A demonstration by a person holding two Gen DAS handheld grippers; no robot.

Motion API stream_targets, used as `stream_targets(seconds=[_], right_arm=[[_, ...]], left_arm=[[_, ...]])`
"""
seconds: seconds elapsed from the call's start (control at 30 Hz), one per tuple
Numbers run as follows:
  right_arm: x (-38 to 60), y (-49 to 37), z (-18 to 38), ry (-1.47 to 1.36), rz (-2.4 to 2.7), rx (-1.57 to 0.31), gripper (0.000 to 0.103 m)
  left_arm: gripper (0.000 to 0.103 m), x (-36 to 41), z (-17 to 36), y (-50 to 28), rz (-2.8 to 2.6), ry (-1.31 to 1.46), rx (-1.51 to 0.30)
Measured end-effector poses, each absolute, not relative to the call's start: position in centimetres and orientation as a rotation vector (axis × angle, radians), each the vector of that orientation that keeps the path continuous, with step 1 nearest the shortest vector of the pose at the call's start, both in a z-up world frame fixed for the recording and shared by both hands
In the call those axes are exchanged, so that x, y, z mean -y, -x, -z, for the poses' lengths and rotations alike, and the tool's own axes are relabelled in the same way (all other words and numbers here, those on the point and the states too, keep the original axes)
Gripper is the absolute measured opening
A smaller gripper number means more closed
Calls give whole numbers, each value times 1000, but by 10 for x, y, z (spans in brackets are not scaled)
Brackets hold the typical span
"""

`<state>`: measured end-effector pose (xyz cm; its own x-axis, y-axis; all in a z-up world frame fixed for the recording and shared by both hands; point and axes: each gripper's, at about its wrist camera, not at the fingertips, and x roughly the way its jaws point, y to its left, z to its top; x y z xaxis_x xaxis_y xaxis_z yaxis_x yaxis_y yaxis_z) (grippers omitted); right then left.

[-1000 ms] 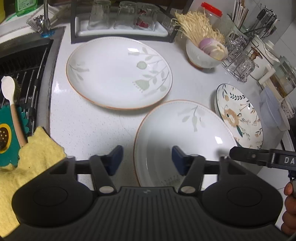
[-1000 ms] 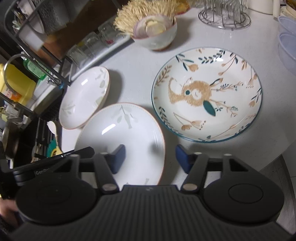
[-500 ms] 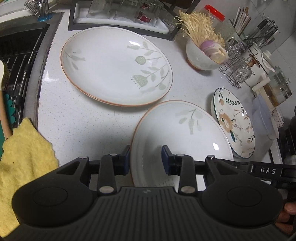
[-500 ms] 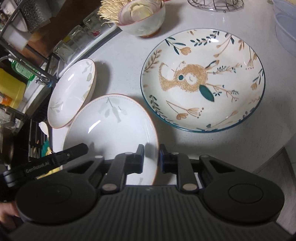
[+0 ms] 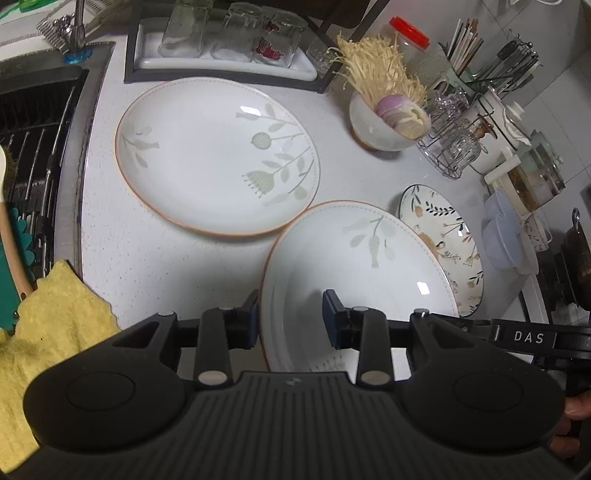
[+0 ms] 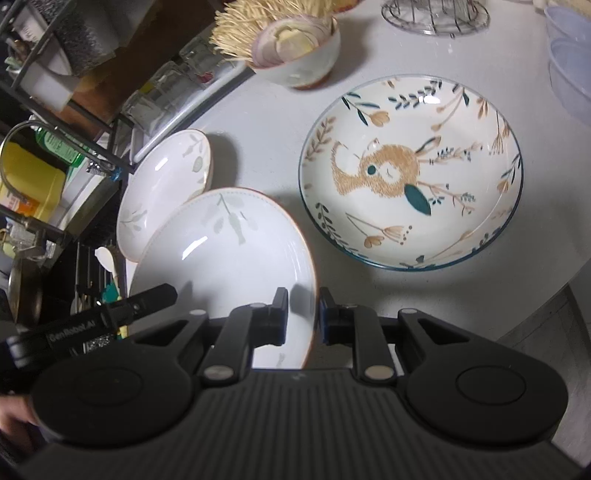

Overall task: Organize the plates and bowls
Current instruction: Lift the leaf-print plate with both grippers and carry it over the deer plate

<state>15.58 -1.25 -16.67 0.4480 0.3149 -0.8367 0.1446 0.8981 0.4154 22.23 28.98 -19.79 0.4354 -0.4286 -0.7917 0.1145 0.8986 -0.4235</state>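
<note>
The white counter (image 5: 140, 254) carries everything, with the sink (image 5: 33, 140) off to its left side and a rack of drinking glasses (image 5: 229, 33) along the back. Three dishes lie on it. The large leaf-patterned plate (image 5: 218, 155) sits flat near the sink, and I judge it the likely base of a stack, being the widest. On the far side the deer-patterned dish (image 6: 410, 170) rests flat too, well apart from my grip.

Between them is the smaller white plate (image 5: 354, 280), the one I am working on. Its near edge looks raised off the counter and its far rim overlaps the big plate's edge in the left view; whether they touch I cannot tell. I hold it from both sides because a wide, shallow plate would likely tip from one pinch alone.

My left gripper (image 5: 290, 317) is clamped across the plate's left rim, one finger outside, one inside. My right gripper (image 6: 301, 314) is clenched narrowly on the opposite rim.

A small bowl (image 6: 303, 51) of mushrooms and sliced onion stands behind, out of the way.
</note>
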Motion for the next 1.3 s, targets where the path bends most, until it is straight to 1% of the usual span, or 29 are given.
stream_targets(seconds=[0.2, 0.47, 0.7, 0.9, 1.03, 1.3], right_arm=[[19, -154, 152, -499, -112, -1090, 20], [24, -153, 116, -483, -86, -1036, 20], [31, -144, 100, -499, -47, -1001, 20], [47, -135, 92, -532, 17, -965, 20], [59, -129, 93, -570, 59, -946, 20], [92, -132, 99, -580, 74, -960, 20]], left_arm=[[38, -287, 177, -223, 357, 307, -1067], [38, -281, 140, -226, 402, 301, -1052], [39, -274, 121, -235, 447, 306, -1048], [40, -252, 114, -242, 517, 260, -1053], [40, -238, 119, -251, 557, 247, -1079], [40, -201, 126, -264, 555, 269, -1103]])
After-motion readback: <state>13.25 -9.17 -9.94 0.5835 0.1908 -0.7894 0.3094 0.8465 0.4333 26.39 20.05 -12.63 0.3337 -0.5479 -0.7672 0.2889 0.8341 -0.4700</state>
